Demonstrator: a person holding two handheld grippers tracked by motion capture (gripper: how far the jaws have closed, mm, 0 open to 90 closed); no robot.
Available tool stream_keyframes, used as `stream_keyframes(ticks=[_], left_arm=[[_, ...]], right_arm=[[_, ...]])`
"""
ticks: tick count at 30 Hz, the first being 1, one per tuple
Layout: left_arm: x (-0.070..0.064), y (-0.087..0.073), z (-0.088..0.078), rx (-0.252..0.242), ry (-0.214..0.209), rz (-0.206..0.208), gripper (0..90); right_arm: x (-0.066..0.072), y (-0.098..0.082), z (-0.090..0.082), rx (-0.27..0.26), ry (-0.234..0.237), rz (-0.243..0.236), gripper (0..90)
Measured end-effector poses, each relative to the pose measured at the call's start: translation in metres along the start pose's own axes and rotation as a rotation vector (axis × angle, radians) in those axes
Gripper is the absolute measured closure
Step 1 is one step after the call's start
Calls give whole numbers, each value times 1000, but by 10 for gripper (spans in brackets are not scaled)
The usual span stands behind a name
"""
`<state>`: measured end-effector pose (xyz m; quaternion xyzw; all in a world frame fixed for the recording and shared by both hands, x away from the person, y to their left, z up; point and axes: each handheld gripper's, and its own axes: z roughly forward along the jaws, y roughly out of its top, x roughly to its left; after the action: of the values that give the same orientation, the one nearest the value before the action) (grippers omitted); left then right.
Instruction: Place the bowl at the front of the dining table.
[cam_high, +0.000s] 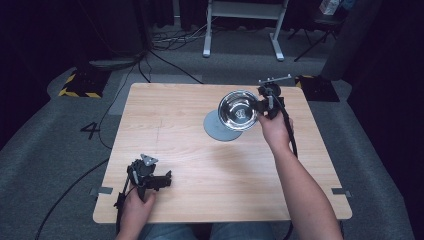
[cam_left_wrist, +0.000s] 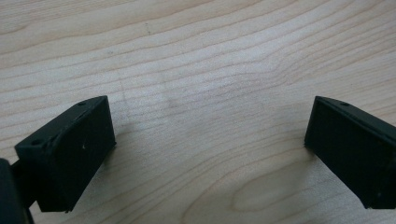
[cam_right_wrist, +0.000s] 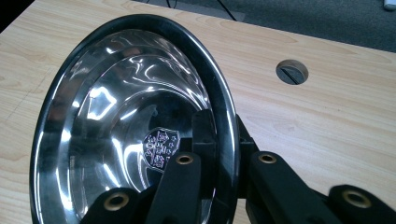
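The right gripper holds a steel bowl by its rim, one jaw inside the bowl and one outside, clenched on the thin edge at the side nearest the hand. The bowl is lifted and tilted, its mouth turned up toward the high camera, over the far right part of the bench, partly above a grey disc that lies flat on the wood. In the right gripper view the bowl hangs out sideways from the jaws, so nearly all its weight sits away from the pinch. That is the main risk: polished metal on a narrow rim grip may pivot or slip between the jaws, most likely on a quick wrist turn or a sudden stop. A fall from here would probably strike the disc or the bench and roll. The left gripper rests near the front left corner, jaws spread wide over bare wood, grasping nothing, and well apart from the bowl, so it could not catch a slip in time.
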<state>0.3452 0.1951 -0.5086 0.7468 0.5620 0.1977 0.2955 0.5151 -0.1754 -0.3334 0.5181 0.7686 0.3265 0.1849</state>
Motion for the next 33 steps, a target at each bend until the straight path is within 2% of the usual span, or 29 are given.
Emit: stream_keyframes(ticks=[18,20,28,33], left_arm=[[0,1,1,0,1,-1,15],[0,1,1,0,1,-1,15],[0,2,2,-1,-1,-1,15],[0,3,3,-1,-1,0,14]], right_arm=[[5,36,28,15,-40,13,856],[5,39,32,13,-32,24,856],[11,45,49,37,-43,16,856],[7,48,61,50,-38,39,856]])
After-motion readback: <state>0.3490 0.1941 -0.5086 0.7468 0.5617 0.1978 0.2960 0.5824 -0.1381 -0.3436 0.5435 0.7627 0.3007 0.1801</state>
